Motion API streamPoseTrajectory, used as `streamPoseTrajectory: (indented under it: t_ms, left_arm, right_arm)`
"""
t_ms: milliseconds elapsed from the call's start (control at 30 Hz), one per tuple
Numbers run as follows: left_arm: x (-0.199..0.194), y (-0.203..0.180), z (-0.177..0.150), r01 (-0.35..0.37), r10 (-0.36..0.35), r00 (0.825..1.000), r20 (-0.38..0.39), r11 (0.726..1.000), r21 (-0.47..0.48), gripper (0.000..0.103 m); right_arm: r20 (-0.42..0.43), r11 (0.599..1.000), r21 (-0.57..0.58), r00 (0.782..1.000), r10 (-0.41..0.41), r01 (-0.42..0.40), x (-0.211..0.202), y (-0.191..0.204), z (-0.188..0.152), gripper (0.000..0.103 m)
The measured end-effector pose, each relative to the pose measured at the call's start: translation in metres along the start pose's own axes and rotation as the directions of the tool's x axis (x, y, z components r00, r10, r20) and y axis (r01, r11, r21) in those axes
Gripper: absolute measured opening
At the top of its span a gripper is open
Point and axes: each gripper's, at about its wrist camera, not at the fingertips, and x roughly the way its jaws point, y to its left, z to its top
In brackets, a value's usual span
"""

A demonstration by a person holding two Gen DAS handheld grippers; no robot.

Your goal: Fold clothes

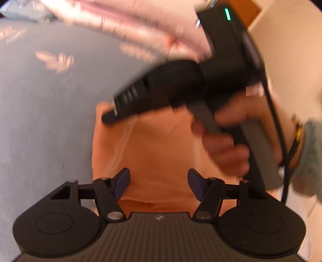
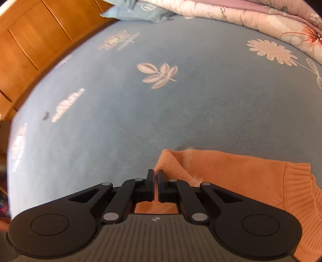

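**Orange knit on the blue bed, both grippers at its edges**

The pale blue bedsheet with leaf and flower prints lies broad and bare beyond the garment, bounded by an orange-brown wooden panel on one side and a bunched pink-and-white floral quilt along the far edge.

The folded orange knitted sweater lies flat on the sheet. The right gripper has its jaws drawn almost together at the sweater's near corner; whether any cloth is pinched between them cannot be told. In the left wrist view it points down at the sweater's far corner, held by a person's hand.

The left gripper stands well apart, nothing between its blue pads, over the sweater's near edge.
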Motion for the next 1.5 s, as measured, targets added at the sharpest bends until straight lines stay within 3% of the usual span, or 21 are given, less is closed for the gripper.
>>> streamPoseTrajectory:
  t_ms: [133,267,367,467,567,667,800,967,1000,1033,1067,1100,1167,1233,1267,1400,1433,1500]
  left_arm:
    - [0.001,-0.002,-0.011,-0.013,0.013,1.0,0.017,1.0,0.027,0.063]
    - [-0.011,-0.002,-0.003,0.01,-0.01,1.0,0.011,0.999,-0.031,0.063]
    - [-0.022,-0.002,0.001,0.018,-0.016,0.997,0.069,0.999,-0.03,0.069]
    - [-0.007,0.004,-0.004,-0.022,0.023,0.999,0.028,1.0,-0.022,0.07]
    - [-0.002,-0.005,-0.007,-0.064,0.063,0.998,0.023,0.995,0.077,0.07]
    - [-0.015,-0.009,-0.001,-0.042,0.041,0.999,0.015,0.996,0.073,0.07]
    - [-0.028,-0.017,0.011,-0.035,0.035,0.999,0.0,0.995,0.093,0.07]
    - [-0.005,-0.037,0.017,-0.024,0.027,0.999,-0.018,0.988,0.156,0.07]
    - [0.007,-0.041,0.014,-0.039,0.047,0.998,-0.038,0.98,0.194,0.07]
    - [0.019,-0.044,0.012,-0.053,0.068,0.996,-0.058,0.971,0.233,0.07]
    - [0.032,-0.05,0.006,-0.101,0.13,0.988,-0.088,0.956,0.275,0.069]
    - [0.035,-0.053,0.003,-0.112,0.142,0.987,-0.081,0.948,0.298,0.07]
    - [0.033,-0.06,0.004,-0.121,0.154,0.985,-0.079,0.94,0.319,0.071]
    - [0.022,-0.066,0.008,-0.12,0.15,0.986,-0.077,0.944,0.307,0.071]
    - [0.015,-0.07,0.01,-0.123,0.15,0.987,-0.066,0.946,0.3,0.071]
    - [-0.002,-0.095,0.009,-0.08,0.098,0.994,-0.039,0.942,0.325,0.072]
    - [-0.003,-0.104,0.005,-0.066,0.084,0.996,-0.035,0.932,0.358,0.072]
    - [0.001,-0.122,-0.009,-0.073,0.087,0.996,-0.01,0.883,0.463,0.072]
  right_arm:
    - [-0.003,1.0,0.018,1.0,0.018,-0.018,0.016,-0.007,0.005,0.0]
    - [0.048,0.999,0.038,0.999,0.017,-0.019,-0.015,-0.011,0.006,0.005]
    - [0.076,0.998,0.046,0.996,0.036,-0.039,-0.03,-0.011,0.004,0.007]
    - [0.026,0.999,0.039,1.0,0.016,-0.018,-0.003,-0.008,0.003,0.007]
    - [0.001,0.999,0.033,1.0,-0.001,0.001,0.018,-0.007,0.002,0.005]
    - [0.049,0.997,0.07,0.999,-0.016,0.013,-0.029,-0.017,-0.006,0.01]
    - [0.116,0.979,0.199,0.99,-0.077,0.053,-0.107,-0.047,-0.053,0.013]
    - [0.073,0.89,0.452,0.992,-0.105,0.061,-0.123,-0.091,-0.148,0.013]
    - [0.069,0.868,0.493,0.992,-0.107,0.059,-0.119,-0.099,-0.164,0.013]
    - [0.067,0.848,0.527,0.992,-0.111,0.059,-0.112,-0.106,-0.178,0.003]
    - [0.082,0.828,0.559,0.99,-0.114,0.048,-0.113,-0.11,-0.188,0.001]
    - [0.108,0.807,0.589,0.987,-0.115,0.03,-0.119,-0.112,-0.195,0.001]
    - [0.159,0.764,0.645,0.98,-0.122,-0.01,-0.132,-0.117,-0.208,0.01]
    - [0.197,0.764,0.645,0.961,-0.195,0.023,-0.159,-0.11,-0.221,0.031]
    - [0.205,0.759,0.65,0.951,-0.229,0.043,-0.175,-0.107,-0.231,0.035]
    - [0.176,0.662,0.748,0.948,-0.264,0.045,-0.209,-0.118,-0.286,0.036]
    - [0.166,0.63,0.776,0.951,-0.261,0.037,-0.213,-0.123,-0.301,0.036]
    - [0.146,0.58,0.813,0.951,-0.274,0.042,-0.214,-0.134,-0.323,0.036]
